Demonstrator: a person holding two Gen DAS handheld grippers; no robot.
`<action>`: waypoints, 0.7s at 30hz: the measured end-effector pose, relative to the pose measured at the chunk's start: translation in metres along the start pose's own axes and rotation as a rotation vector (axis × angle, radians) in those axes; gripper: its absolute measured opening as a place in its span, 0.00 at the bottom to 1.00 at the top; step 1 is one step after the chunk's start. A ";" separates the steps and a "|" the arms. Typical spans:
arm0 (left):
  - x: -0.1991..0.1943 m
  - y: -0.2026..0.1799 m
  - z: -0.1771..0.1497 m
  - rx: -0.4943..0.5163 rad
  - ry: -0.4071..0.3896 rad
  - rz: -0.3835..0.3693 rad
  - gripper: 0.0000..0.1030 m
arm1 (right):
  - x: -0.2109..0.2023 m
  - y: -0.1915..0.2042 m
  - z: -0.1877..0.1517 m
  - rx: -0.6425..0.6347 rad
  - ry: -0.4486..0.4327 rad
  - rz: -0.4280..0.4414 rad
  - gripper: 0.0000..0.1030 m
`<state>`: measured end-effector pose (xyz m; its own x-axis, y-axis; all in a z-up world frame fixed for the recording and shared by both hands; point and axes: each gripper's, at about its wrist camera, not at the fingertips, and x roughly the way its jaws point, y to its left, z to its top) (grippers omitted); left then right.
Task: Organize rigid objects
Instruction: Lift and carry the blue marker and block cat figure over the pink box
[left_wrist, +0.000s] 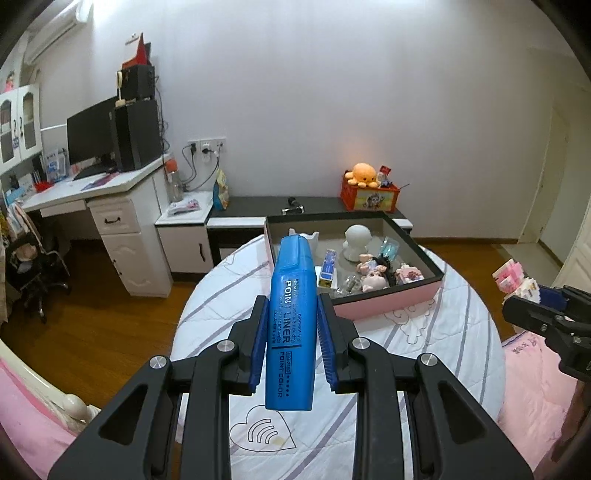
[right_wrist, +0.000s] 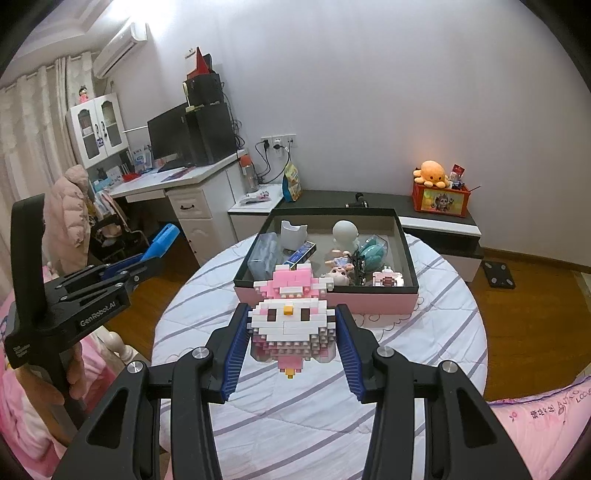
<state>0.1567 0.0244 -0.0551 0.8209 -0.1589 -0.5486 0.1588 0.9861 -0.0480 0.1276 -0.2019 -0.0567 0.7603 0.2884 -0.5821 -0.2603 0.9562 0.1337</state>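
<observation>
Your left gripper (left_wrist: 291, 339) clamps the marker (left_wrist: 291, 325) lengthwise; your right gripper (right_wrist: 293, 339) pinches the brick bird (right_wrist: 291, 325) (both lifted clear), aimed at the box (right_wrist: 369, 295) on the table's (right_wrist: 424, 354) far edge.

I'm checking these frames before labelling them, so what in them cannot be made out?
- Left wrist view: the near-left part of the box interior is hidden behind the blue marker held in the left tongs.
- Right wrist view: the brick figure in the right tongs covers the box's near wall.
- Both views: the small figurines in the box are too small to identify.
</observation>
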 end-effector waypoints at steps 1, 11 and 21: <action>-0.002 0.001 0.000 -0.004 -0.002 0.004 0.25 | 0.000 0.001 0.000 0.002 -0.001 0.000 0.45; 0.005 -0.003 0.002 0.005 0.008 0.000 0.25 | -0.001 -0.003 -0.003 0.020 -0.003 -0.003 0.45; 0.067 -0.007 0.027 0.032 0.062 -0.024 0.25 | 0.050 -0.030 0.022 0.065 0.026 -0.004 0.45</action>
<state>0.2254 0.0057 -0.0689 0.7812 -0.1784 -0.5983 0.1963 0.9799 -0.0358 0.1861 -0.2147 -0.0723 0.7457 0.2836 -0.6030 -0.2170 0.9589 0.1826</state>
